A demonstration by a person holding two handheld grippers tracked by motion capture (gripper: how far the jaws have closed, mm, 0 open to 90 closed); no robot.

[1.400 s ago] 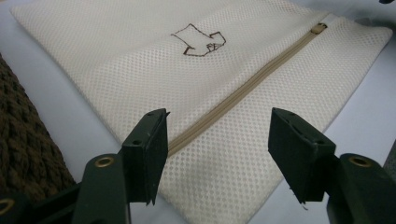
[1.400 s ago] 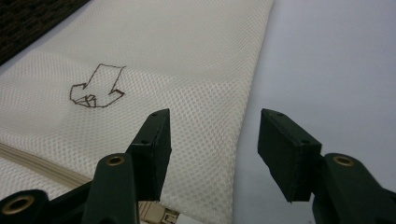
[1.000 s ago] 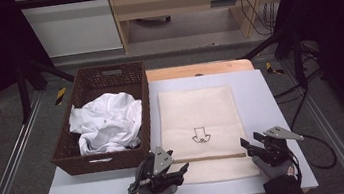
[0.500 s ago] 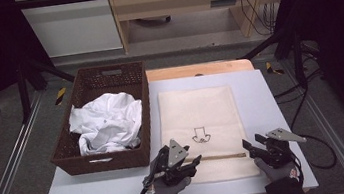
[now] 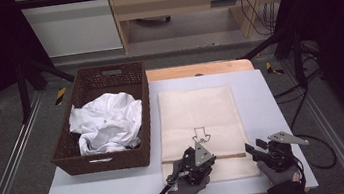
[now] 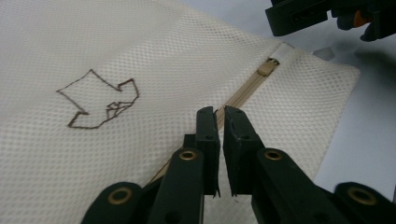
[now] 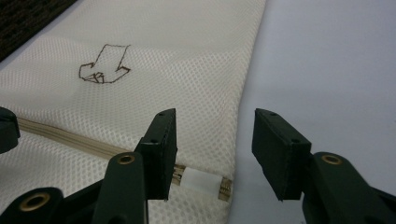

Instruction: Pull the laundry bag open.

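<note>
A cream mesh laundry bag (image 5: 197, 114) with a drawn arrow (image 5: 200, 134) lies flat on the table. Its zipper (image 5: 228, 156) runs across the near end. My left gripper (image 5: 211, 160) sits on that zipper line. Its jaws have just been closing, and in the left gripper view they (image 6: 220, 112) stand nearly together with the zipper tape (image 6: 243, 91) pinched between the tips. The zipper pull (image 6: 265, 68) lies farther along. My right gripper (image 5: 249, 148) is at the bag's right edge. Its jaws (image 7: 212, 119) have just been closing a little but stand open astride the white zipper end tab (image 7: 201, 179), pads clear.
A dark wicker basket (image 5: 105, 161) holding crumpled white cloth (image 5: 105, 121) stands left of the bag, almost touching it. Bare pale table (image 5: 270, 94) stretches right of the bag. A wooden board (image 5: 196, 69) borders the far edge.
My left gripper moved right from the bag's near left corner onto the zipper line and its jaws went from wide open to nearly together. The right gripper stayed put and narrowed slightly.
</note>
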